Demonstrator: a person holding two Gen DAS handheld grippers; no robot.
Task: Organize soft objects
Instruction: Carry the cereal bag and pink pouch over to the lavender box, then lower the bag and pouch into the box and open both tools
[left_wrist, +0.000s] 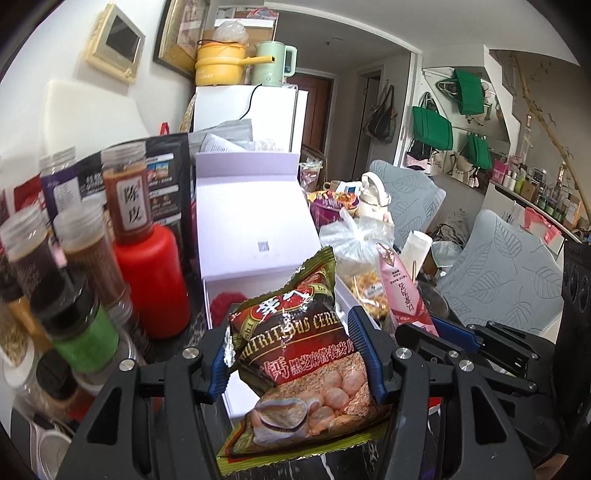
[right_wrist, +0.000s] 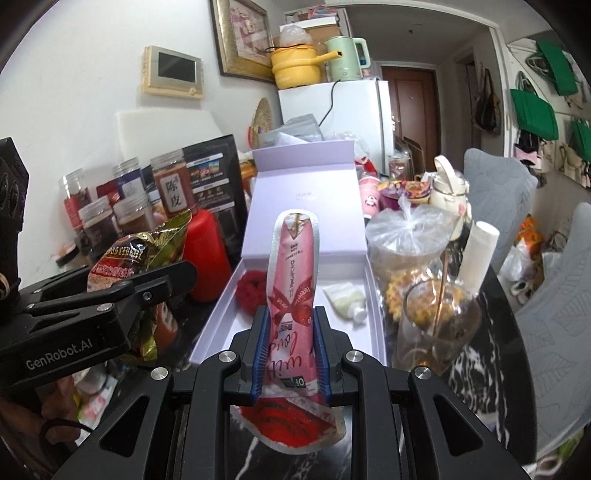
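My left gripper (left_wrist: 295, 350) is shut on a red and gold cereal packet (left_wrist: 299, 354) and holds it upright just in front of the open lilac box (left_wrist: 255, 229). My right gripper (right_wrist: 290, 343) is shut on a pink sachet (right_wrist: 293, 273) and holds it upright over the near end of the same box (right_wrist: 214, 314). In the box lie a red crocheted piece (right_wrist: 249, 290) and a small pale tube (right_wrist: 345, 299). The left gripper with its cereal packet (right_wrist: 136, 258) shows at the left of the right wrist view. The pink sachet (left_wrist: 400, 291) shows at the right of the left wrist view.
Spice jars (left_wrist: 127, 192) and a red bottle (left_wrist: 155, 280) stand left of the box. A knotted plastic bag (right_wrist: 406, 236), a glass cup (right_wrist: 436, 325) and a white roll (right_wrist: 478, 254) stand right of it. Grey chair backs (left_wrist: 506, 269) are further right. The table top (right_wrist: 480, 369) is dark marble.
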